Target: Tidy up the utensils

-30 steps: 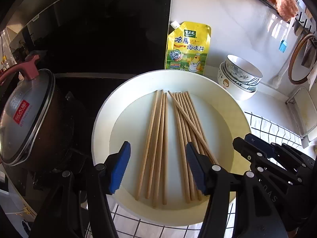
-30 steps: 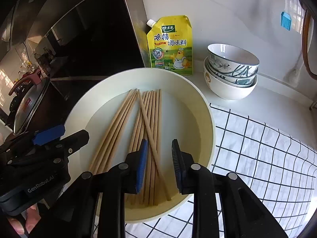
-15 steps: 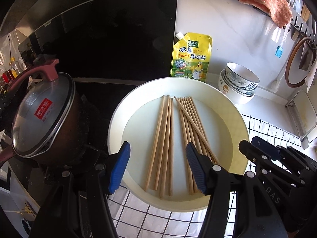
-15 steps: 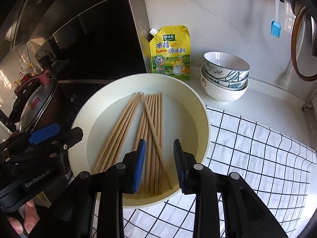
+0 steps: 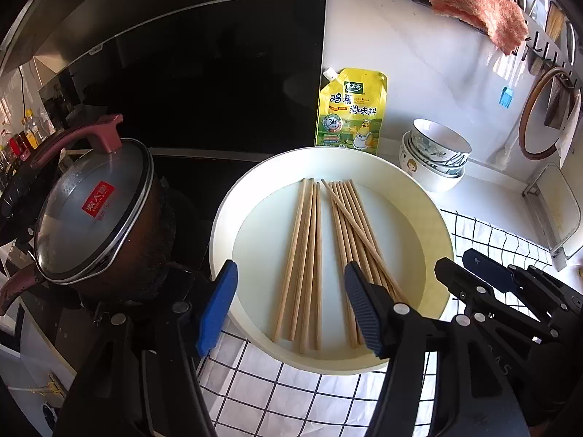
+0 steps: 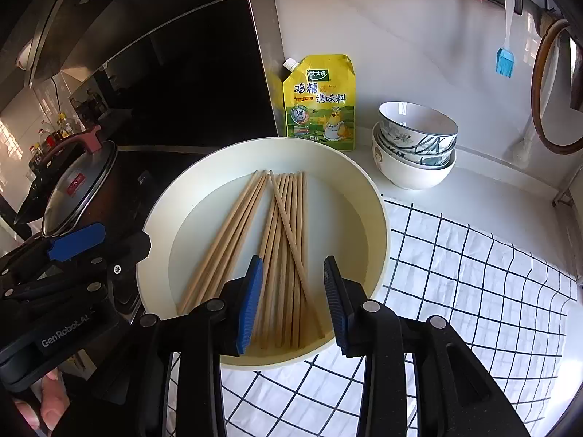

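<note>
Several wooden chopsticks lie in a round cream plate [image 5: 433, 218], split into a left bundle [image 5: 306, 255] and a right bundle [image 5: 349, 225] with one stick crossed over it. My left gripper [image 5: 289, 306] hovers above the plate's near rim, over the left bundle. Its jaws are opening and hold nothing. In the right wrist view the right gripper [image 6: 293, 302] hangs over the near ends of the right bundle [image 6: 288, 236]. Its jaws are also opening, clear of the sticks. Each gripper appears in the other's view, the left gripper [image 6: 73, 240] and the right gripper [image 5: 488, 273].
A dark pot with a glass lid [image 5: 91, 218] stands on the stove left of the plate. A yellow seasoning pouch [image 5: 351, 109] and stacked bowls [image 5: 433, 156] sit behind it. A checked cloth [image 6: 473, 291] covers the counter to the right. A blue brush [image 6: 504, 60] hangs on the wall.
Both grippers have drawn up and back from the plate, so more of the stove and counter shows. The right jaws stand wider apart. The chopsticks have not moved.
</note>
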Available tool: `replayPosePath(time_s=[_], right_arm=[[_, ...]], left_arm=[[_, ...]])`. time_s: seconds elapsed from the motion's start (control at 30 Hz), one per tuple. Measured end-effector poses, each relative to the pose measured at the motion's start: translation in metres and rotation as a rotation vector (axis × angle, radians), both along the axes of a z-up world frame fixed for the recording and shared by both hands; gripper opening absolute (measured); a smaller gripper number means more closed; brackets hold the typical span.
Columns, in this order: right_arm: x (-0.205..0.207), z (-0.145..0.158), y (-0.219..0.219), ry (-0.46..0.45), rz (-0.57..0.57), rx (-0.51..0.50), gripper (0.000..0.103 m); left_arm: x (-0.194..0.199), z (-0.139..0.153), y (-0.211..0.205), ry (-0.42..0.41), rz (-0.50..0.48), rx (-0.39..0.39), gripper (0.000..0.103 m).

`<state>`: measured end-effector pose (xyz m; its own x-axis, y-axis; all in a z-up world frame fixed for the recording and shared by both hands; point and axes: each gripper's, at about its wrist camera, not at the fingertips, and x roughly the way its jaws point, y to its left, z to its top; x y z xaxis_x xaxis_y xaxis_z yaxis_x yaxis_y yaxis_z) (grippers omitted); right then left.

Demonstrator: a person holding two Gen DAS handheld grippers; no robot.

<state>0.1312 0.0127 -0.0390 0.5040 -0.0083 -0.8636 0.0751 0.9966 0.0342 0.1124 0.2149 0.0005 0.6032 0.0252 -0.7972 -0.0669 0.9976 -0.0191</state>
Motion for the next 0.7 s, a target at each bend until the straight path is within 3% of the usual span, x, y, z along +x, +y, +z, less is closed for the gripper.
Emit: replayPosePath(time_s=[0.47, 0.7], right_arm=[[-0.0036, 0.0034, -0.0005, -0.006, -0.014, -0.020, 0.039], [-0.0042, 0.0020, -0.0014, -0.003, -0.016, -0.020, 0.040]], left_arm=[[-0.0043, 0.0039, -0.0040, -0.008, -0.007, 0.009, 0.067], [-0.0054, 0.0040, -0.0060, -0.012, -0.005, 0.012, 0.081]])
